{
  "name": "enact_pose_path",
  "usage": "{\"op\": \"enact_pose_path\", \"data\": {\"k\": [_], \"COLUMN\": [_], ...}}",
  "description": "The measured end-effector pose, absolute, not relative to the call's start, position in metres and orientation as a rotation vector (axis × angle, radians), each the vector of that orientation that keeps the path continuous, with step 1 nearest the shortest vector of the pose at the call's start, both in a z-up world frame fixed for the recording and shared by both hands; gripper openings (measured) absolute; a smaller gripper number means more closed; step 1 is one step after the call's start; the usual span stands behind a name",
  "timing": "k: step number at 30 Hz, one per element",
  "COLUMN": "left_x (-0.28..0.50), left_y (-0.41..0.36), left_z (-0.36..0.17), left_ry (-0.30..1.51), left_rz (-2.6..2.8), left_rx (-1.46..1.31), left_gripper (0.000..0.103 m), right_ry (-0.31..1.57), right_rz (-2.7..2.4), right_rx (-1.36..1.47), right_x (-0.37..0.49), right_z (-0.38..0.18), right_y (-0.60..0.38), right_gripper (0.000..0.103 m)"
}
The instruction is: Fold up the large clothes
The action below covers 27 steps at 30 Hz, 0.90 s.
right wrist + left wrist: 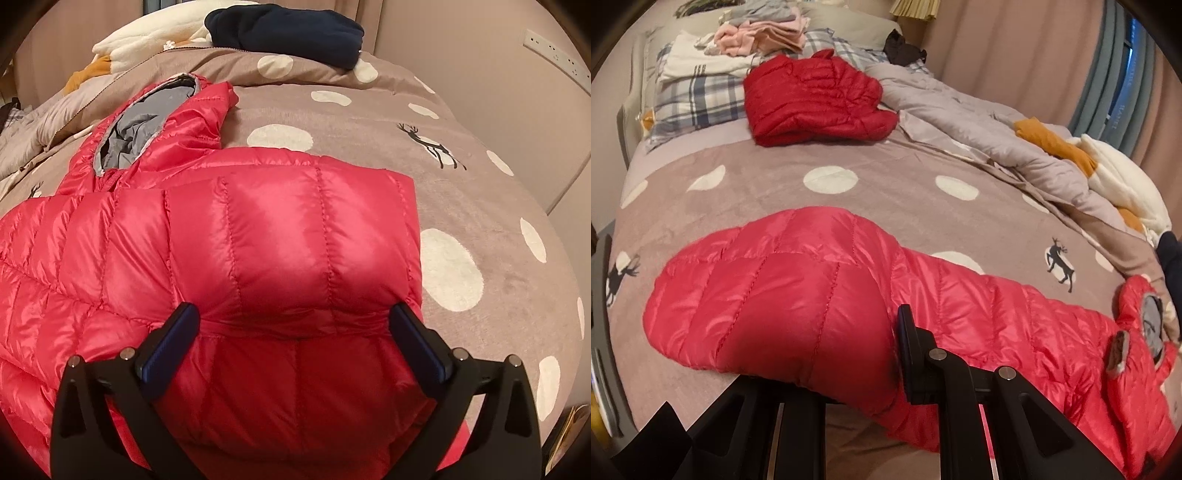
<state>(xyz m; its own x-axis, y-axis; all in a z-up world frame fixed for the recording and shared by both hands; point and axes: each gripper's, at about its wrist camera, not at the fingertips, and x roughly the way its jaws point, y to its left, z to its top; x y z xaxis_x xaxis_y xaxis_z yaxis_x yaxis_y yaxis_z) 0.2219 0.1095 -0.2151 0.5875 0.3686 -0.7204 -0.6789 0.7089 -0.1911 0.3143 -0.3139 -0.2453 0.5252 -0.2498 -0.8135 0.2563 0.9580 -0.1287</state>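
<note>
While the left wrist view takes in the head of the bed with a folded dark red jacket, plaid pillows and a pile of pink clothes toward 12 o'clock, the right wrist view shows instead a navy garment at 12 o'clock and a wall socket strip at 2 o'clock. Both show the bright red down jacket lying on the dotted brown bedspread. The left gripper is clamped shut on a folded part of that jacket, which bulges over its left finger and hides it; only the right finger shows. From there the jacket's long axis runs toward 4 o'clock, ending at the grey-lined hood near the frame's edge. The right gripper stands spread wide, its pads not pressing; the folded jacket edge lies between the fingers and reaches toward 12 o'clock, with the hood opening at 10 o'clock, pointing up and away.
</note>
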Motion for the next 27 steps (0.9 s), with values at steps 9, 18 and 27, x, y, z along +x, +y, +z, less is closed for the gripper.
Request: {"op": "enact_pose_path", "data": {"k": [9,18,27], "left_x": [0.224,0.227,0.228], "left_y": [0.107,0.102,0.093], "left_z": [-0.212,-0.212,-0.209], "left_ry": [0.700,0.702,0.689], "left_rz": [0.630,0.641,0.647], "left_rx": [-0.484,-0.471,-0.426], "left_gripper": [0.014,0.014,0.014], "right_ry": [1.130,1.118,0.926], "right_rz": [-0.206,-0.091,-0.111], "right_rx": [-0.019,-0.152,-0.106], "right_x": [0.331,0.330,0.311], "right_z": [-0.235,-0.235,-0.250], "right_y": [-0.327,-0.326,-0.330], "right_gripper": [0.103,0.103,0.103]}}
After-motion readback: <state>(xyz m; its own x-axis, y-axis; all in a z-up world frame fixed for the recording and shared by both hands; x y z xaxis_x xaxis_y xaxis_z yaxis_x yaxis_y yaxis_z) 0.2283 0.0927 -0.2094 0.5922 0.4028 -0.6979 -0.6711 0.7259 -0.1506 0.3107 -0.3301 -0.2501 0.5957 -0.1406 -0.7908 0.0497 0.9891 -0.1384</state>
